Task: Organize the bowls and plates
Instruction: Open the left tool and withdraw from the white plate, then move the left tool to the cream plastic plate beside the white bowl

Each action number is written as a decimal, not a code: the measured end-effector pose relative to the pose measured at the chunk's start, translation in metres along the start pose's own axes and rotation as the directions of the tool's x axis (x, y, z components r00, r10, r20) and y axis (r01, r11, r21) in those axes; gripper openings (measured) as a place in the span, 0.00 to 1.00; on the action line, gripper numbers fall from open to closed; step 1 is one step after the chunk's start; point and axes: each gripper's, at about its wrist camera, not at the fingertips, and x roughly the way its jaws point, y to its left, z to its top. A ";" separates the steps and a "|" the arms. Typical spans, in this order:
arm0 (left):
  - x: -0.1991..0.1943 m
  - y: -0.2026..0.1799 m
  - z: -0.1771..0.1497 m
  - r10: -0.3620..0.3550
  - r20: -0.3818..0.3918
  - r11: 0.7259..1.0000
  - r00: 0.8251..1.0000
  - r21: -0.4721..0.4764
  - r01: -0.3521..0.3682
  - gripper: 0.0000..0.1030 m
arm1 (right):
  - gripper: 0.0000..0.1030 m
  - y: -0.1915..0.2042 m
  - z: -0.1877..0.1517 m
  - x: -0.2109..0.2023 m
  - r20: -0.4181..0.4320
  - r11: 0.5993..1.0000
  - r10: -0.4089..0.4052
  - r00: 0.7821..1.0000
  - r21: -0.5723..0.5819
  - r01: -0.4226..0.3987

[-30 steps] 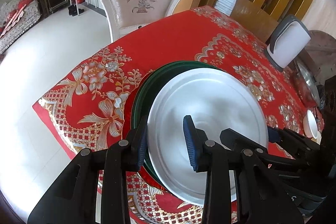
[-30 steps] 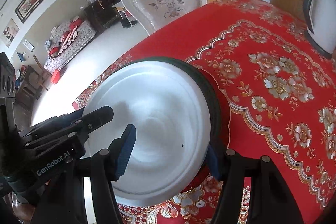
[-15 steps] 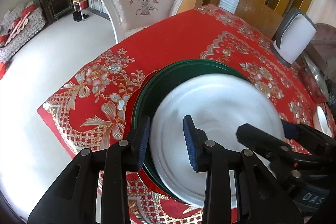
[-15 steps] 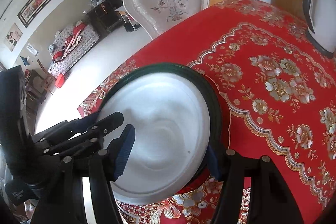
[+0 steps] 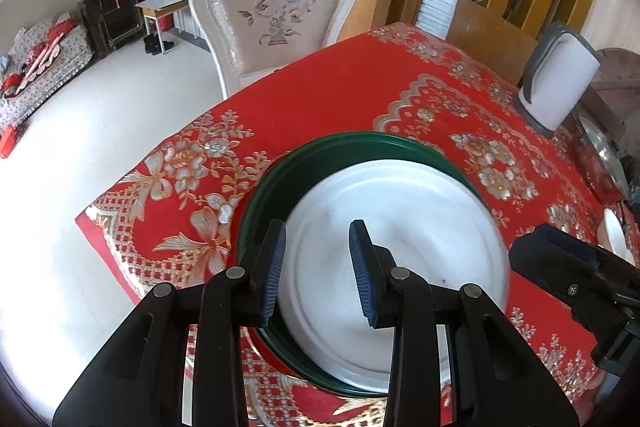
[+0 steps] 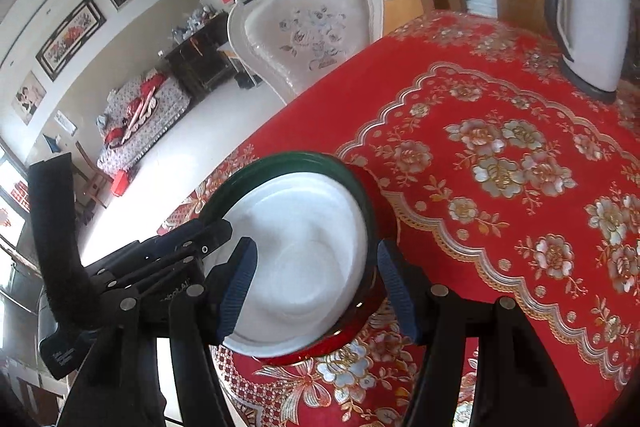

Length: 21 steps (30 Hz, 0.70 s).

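A white plate [image 5: 404, 251] lies on a dark green plate [image 5: 276, 183], which rests on a red plate at the near corner of the red floral tablecloth [image 5: 320, 95]. The stack also shows in the right wrist view: white plate [image 6: 304, 251], green rim [image 6: 296, 159], red rim [image 6: 352, 331]. My left gripper [image 5: 316, 267] is open and empty above the stack's near left edge. My right gripper [image 6: 316, 287] is open and empty above the stack's near side; its arm shows at the right in the left wrist view [image 5: 576, 275].
A white carved chair [image 5: 276, 11] stands behind the table's far edge. A grey and white appliance [image 5: 560, 87] stands at the far right of the table. A small white bowl [image 5: 614, 237] and a metal dish [image 5: 600, 151] sit at the right edge. White tiled floor lies left.
Both grippers have pulled back and up from the white plate, which now rests on the green plate. The right gripper has drawn away to the right.
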 end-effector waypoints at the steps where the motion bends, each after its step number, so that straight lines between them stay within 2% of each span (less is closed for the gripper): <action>1: -0.001 -0.002 -0.001 -0.001 0.002 1.000 1.000 0.004 0.001 0.33 | 0.61 -0.001 0.000 -0.002 0.003 1.000 0.000 1.000 0.003 0.000; 12: -0.011 -0.057 -0.011 -0.030 0.016 0.993 0.999 0.114 0.028 0.34 | 0.62 -0.034 -0.017 -0.023 0.020 0.998 -0.022 1.000 0.053 0.021; 15: -0.010 -0.078 -0.014 -0.055 0.006 0.988 0.998 0.147 0.053 0.40 | 0.62 -0.048 -0.022 -0.034 0.034 0.996 -0.034 0.999 0.082 0.031; 21: -0.009 -0.134 -0.024 -0.117 -0.025 0.965 0.993 0.232 0.120 0.41 | 0.62 -0.089 -0.037 -0.063 0.061 0.985 -0.084 0.995 0.159 0.073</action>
